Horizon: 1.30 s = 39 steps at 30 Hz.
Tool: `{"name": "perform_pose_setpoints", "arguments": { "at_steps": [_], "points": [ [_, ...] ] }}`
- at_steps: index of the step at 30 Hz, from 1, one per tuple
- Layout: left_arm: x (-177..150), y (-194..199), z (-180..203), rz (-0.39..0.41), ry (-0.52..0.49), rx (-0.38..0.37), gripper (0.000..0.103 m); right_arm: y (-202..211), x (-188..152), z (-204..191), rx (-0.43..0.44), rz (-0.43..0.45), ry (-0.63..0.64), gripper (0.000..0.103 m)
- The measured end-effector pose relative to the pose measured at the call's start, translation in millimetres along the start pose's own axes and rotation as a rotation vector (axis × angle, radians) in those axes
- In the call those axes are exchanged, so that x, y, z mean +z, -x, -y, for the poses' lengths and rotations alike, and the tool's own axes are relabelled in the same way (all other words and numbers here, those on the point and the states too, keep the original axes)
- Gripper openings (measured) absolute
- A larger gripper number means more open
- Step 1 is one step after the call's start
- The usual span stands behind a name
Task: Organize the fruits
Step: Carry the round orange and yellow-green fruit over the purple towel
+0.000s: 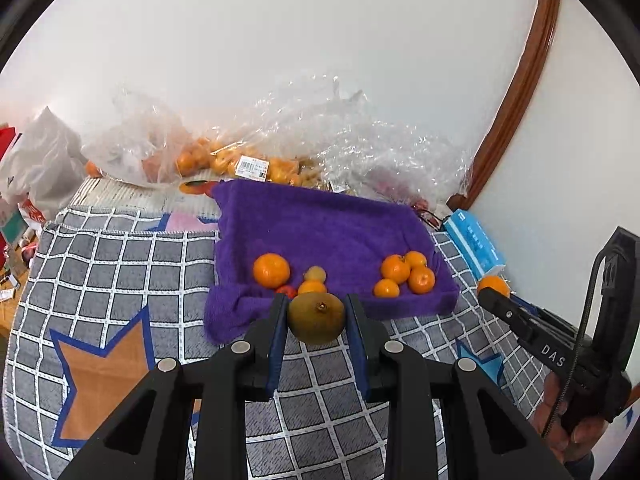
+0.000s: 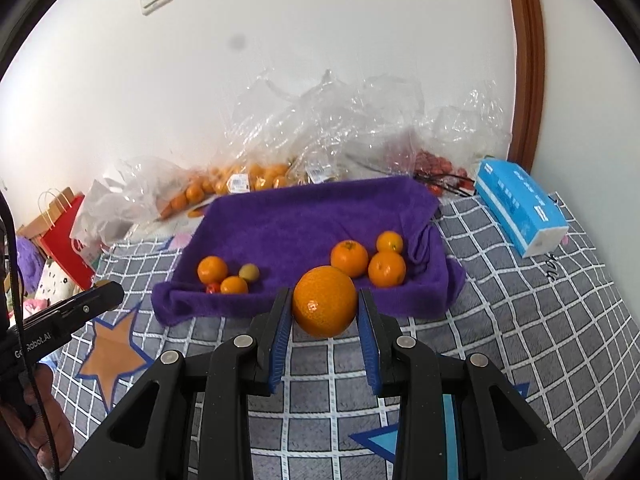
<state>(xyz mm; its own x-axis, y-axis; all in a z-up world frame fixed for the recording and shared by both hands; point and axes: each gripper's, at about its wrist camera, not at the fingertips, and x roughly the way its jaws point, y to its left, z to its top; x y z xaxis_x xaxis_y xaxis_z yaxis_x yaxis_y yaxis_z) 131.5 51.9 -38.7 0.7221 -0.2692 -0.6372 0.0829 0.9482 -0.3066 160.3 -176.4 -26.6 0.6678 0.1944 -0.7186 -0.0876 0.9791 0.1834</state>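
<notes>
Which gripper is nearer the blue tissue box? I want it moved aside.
Right. The right gripper, holding an orange, is on the tissue box side; the left gripper, holding a kiwi, is farther away.

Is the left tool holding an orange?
No, the left tool is clamped on a brownish-green kiwi; the right tool holds the orange.

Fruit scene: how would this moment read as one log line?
left gripper: shut on kiwi | right gripper: shut on orange | both short of purple towel
</notes>
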Motion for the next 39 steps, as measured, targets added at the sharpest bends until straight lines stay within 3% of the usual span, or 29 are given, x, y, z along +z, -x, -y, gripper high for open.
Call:
{"name": "perform_pose_setpoints", "arguments": {
  "at_steps": [23, 39],
  "points": [
    [35.0, -18.3, 7.2, 0.019, -0.03, 0.004, 0.027, -20.5, 34.9, 3.0, -0.005, 0.024, -0.004, 0.032],
    [58.3, -59.2, -20.3, -0.005, -0.004, 0.029, 0.027, -67.4, 57.3, -8.3, -0.004, 0.008, 0.029, 0.032]
  ]
}}
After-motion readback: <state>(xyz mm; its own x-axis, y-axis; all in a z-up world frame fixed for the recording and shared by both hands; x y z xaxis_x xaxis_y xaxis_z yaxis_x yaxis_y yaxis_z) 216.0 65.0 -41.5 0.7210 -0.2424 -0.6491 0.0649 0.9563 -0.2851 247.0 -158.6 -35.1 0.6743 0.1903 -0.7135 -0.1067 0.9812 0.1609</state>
